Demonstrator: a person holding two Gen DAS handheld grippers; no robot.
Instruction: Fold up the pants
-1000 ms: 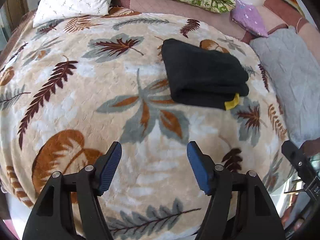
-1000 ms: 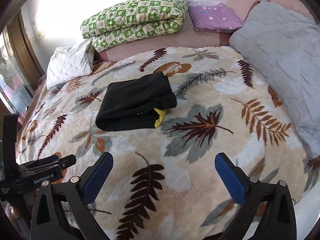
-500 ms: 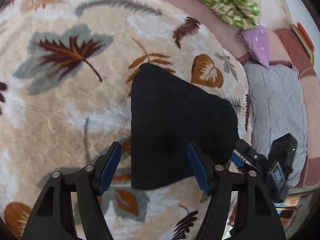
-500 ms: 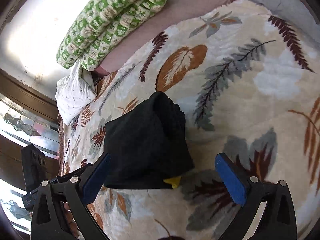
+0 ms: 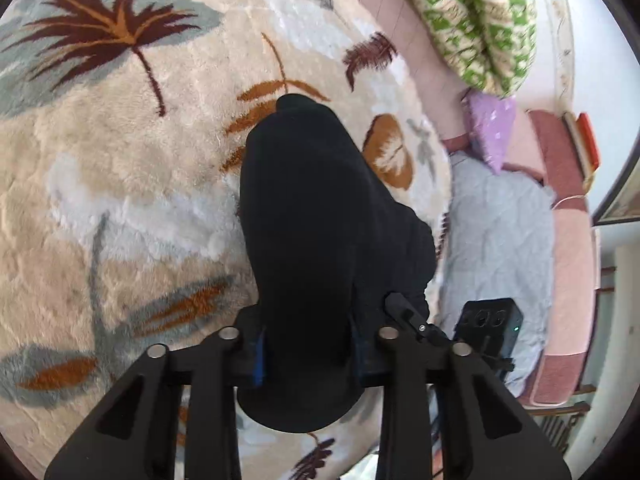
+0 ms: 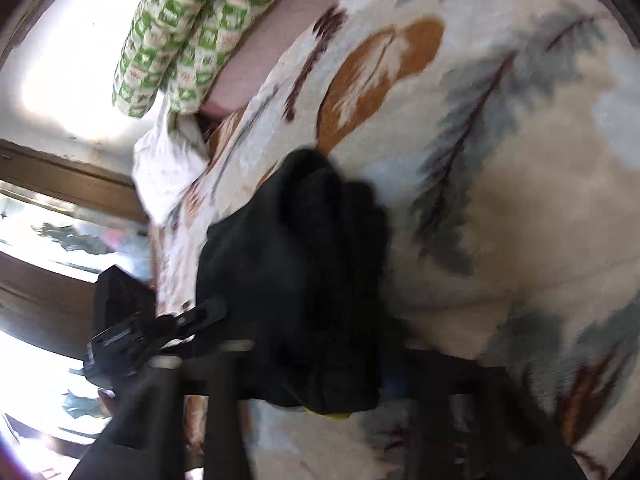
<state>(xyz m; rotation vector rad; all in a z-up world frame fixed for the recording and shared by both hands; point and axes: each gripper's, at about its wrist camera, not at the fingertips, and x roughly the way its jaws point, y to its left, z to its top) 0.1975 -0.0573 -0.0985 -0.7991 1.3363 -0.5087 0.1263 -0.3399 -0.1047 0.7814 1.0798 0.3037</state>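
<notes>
Leftmost, left wrist view: leaf-patterned plush blanket [image 5: 120,200], beige ground with grey, rust and maroon leaves, covering the bed. Left gripper [image 5: 308,350] at lower centre, black frame with blue-padded fingers [image 5: 259,354]; jaws drawn in against both sides of the folded black pants [image 5: 320,220], pinching the near end of the bundle. Pants lie on the blanket, running away from the gripper toward the head of the bed, with the near edge bulging below the fingers. Right of the pants: grey quilted cover [image 5: 500,240], purple pillow [image 5: 490,128] above it, and green-and-white checked quilt [image 5: 480,20] rolled at the top. Black housing of the right gripper [image 5: 408,314] shows just beside the pants at lower right.

Right wrist view, blurred by motion. At left: bright window [image 6: 40,360] with a dark wooden frame, white pillow [image 6: 168,172], green checked quilt [image 6: 180,32] above. The left gripper's black body [image 6: 132,332] sits at left, touching the pants' edge. Centre: pants [image 6: 300,280] as a dark folded mass on the blanket [image 6: 520,200], a small yellow tag [image 6: 332,414] peeping from the near lower edge. Right gripper [image 6: 316,376] at bottom; jaws appear closed in on the near end of the pants, though blur hides the pads.
</notes>
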